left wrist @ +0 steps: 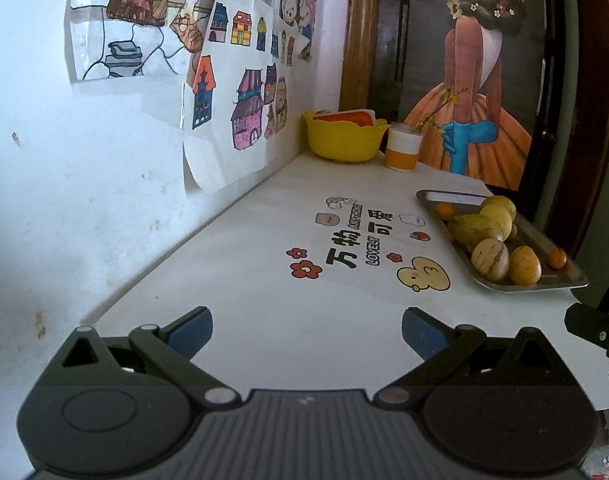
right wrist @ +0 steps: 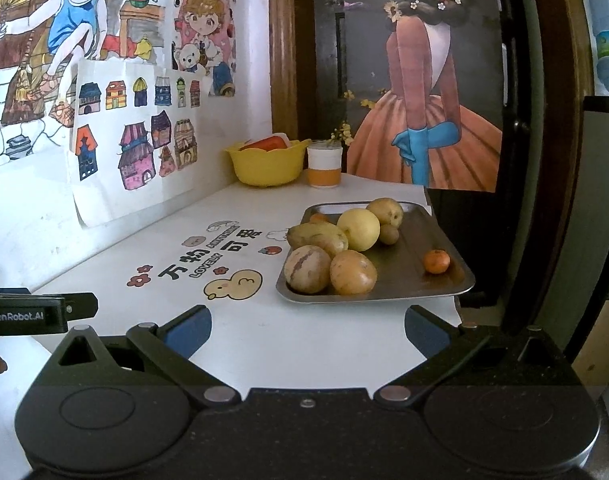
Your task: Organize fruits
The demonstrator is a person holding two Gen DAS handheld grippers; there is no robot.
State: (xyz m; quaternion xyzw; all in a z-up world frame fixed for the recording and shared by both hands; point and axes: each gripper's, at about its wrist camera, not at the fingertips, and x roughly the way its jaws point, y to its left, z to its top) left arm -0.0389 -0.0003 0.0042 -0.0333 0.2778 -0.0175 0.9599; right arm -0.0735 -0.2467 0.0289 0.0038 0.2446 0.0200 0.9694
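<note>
- Fruits [right wrist: 332,256]: all heaped on steel tray [right wrist: 456,286], right side of counter [right wrist: 264,332]; none loose on counter.
- Yellow bowl [right wrist: 266,168]: far corner, well apart from tray.
- Left tongs [left wrist: 306,330], right tongs [right wrist: 307,330]: both spread wide, nothing held.
- Status: sorting appears unstarted or at a pause; can't tell which.

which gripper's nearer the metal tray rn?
Right. The right gripper sits open just short of the metal tray; the left gripper, also open, is off to the tray's left.
</note>
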